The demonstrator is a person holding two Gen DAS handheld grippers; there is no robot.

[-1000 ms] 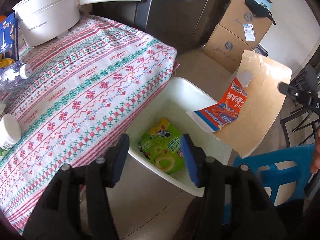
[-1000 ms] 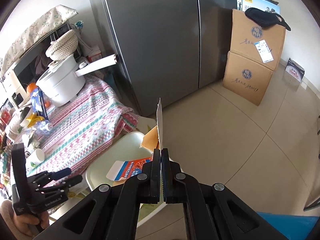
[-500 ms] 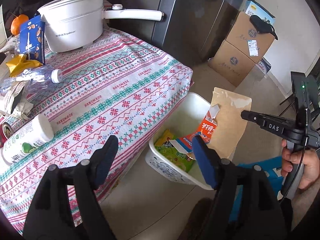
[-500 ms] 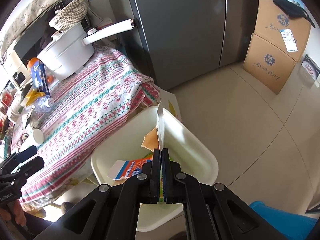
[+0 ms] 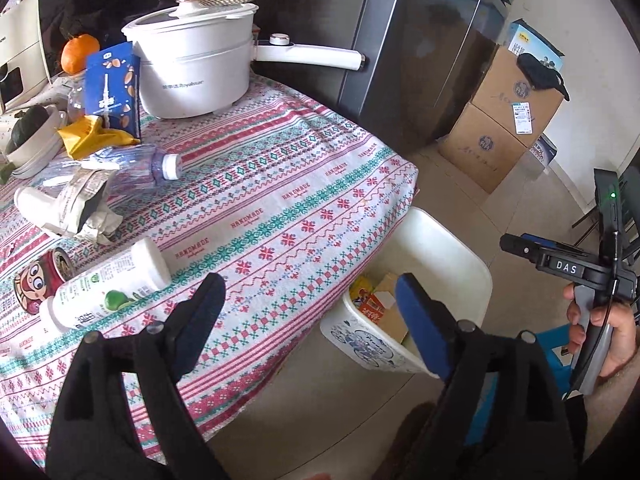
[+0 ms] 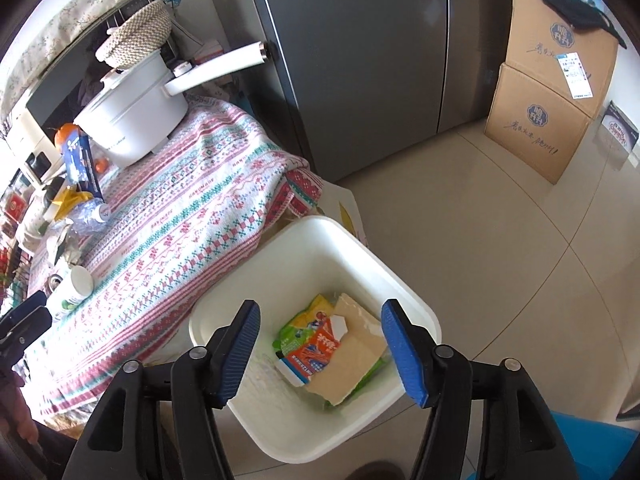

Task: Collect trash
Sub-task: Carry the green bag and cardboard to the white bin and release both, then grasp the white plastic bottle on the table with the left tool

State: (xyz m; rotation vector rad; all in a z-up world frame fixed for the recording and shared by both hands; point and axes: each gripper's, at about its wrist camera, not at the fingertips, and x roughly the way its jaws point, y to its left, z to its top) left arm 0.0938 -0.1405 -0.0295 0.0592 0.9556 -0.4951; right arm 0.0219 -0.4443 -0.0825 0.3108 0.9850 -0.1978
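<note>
A white bin [image 6: 404, 300] stands on the floor beside the table; it also shows in the left wrist view [image 5: 452, 256]. In it lie a brown paper packet with an orange label [image 6: 348, 356] and a green wrapper [image 6: 298, 330]. My right gripper [image 6: 320, 350] is open and empty above the bin. My left gripper [image 5: 310, 320] is open and empty over the table's edge. On the tablecloth [image 5: 260, 200] lie a white bottle with a green label [image 5: 108, 292], a crushed clear bottle [image 5: 140, 168], a crumpled wrapper [image 5: 88, 204], a red can [image 5: 40, 284] and a yellow wrapper [image 5: 92, 136].
A white electric pot [image 5: 192, 68] with a long handle and a blue carton [image 5: 112, 88] stand at the table's back. A grey fridge [image 6: 352, 60] and stacked cardboard boxes [image 6: 548, 108] stand behind. A blue stool [image 6: 592, 452] is at the lower right.
My right gripper opened and the brown packet dropped into the bin. My left gripper drew back from the bin toward the table and opened wider.
</note>
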